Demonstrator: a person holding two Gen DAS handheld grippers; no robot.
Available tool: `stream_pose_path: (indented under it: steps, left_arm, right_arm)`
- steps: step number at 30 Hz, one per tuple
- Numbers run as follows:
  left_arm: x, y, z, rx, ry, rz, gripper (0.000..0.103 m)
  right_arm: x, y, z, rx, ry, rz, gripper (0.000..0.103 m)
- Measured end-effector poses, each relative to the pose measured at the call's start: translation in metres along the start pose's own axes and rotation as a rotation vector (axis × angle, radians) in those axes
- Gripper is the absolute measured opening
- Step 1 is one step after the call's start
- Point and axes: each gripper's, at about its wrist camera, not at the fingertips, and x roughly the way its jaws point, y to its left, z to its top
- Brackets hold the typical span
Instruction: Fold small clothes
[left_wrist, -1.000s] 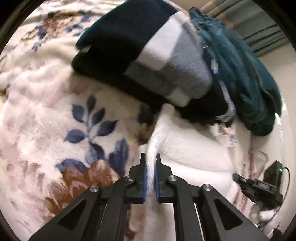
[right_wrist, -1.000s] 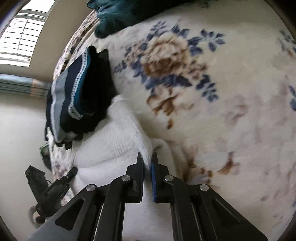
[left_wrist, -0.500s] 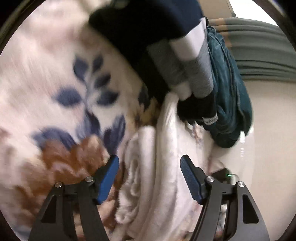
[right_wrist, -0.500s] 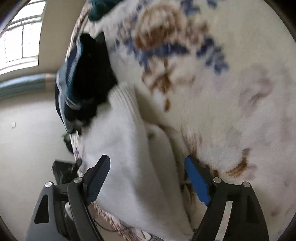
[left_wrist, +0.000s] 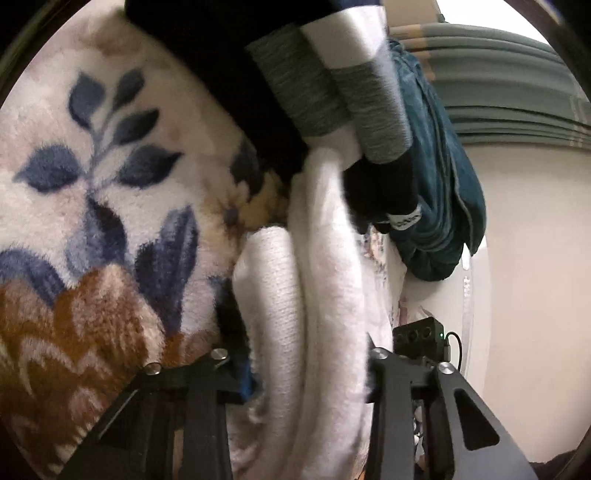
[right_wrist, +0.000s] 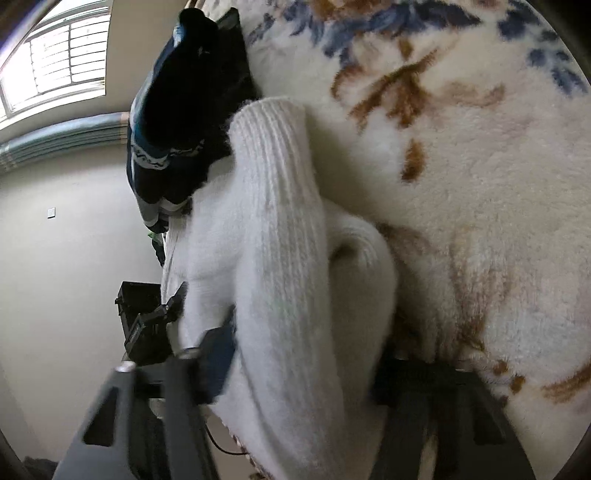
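Note:
A folded white knit garment (left_wrist: 317, 280) lies on the floral fleece blanket (left_wrist: 96, 192), its ribbed edge showing in the right wrist view (right_wrist: 280, 221). My left gripper (left_wrist: 306, 373) is open, its jaws spread wide on either side of the folded garment. My right gripper (right_wrist: 303, 350) is also open, with the garment between its jaws. Both grippers are pushed in close around the fold. Whether the pads touch the cloth is hidden.
A folded navy, grey and white garment (left_wrist: 295, 74) lies just beyond the white one, also in the right wrist view (right_wrist: 192, 110). A teal garment (left_wrist: 443, 177) lies beside it. The blanket (right_wrist: 461, 184) spreads to the right. A small black device (left_wrist: 421, 338) sits near the bed edge.
Both grippers were shut on the white garment's edge a second ago. They opened wide and moved forward, so the folded garment now sits between their jaws.

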Motion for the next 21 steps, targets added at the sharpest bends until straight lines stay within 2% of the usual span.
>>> stream_pose_path:
  steps: [3, 7, 14, 18, 21]
  left_arm:
    - [-0.004, -0.011, -0.003, 0.030, -0.017, 0.013, 0.029]
    - [-0.015, -0.028, -0.010, 0.067, -0.031, 0.006, 0.028]
    - [-0.056, -0.069, -0.017, 0.133, -0.091, -0.002, 0.027]
    - [-0.082, -0.103, -0.002, 0.179, -0.133, -0.015, 0.027]
    - [-0.102, -0.133, 0.027, 0.222, -0.162, -0.030, 0.027]
  right_arm:
    - [-0.008, 0.008, -0.009, -0.013, -0.039, -0.023, 0.040]
    - [-0.015, 0.023, -0.020, -0.033, -0.082, -0.053, 0.039]
    - [-0.039, 0.072, -0.042, -0.099, -0.151, -0.024, 0.038]
    - [-0.053, 0.116, -0.044, -0.143, -0.180, -0.006, 0.038]
    - [-0.061, 0.156, -0.029, -0.165, -0.203, 0.012, 0.037]
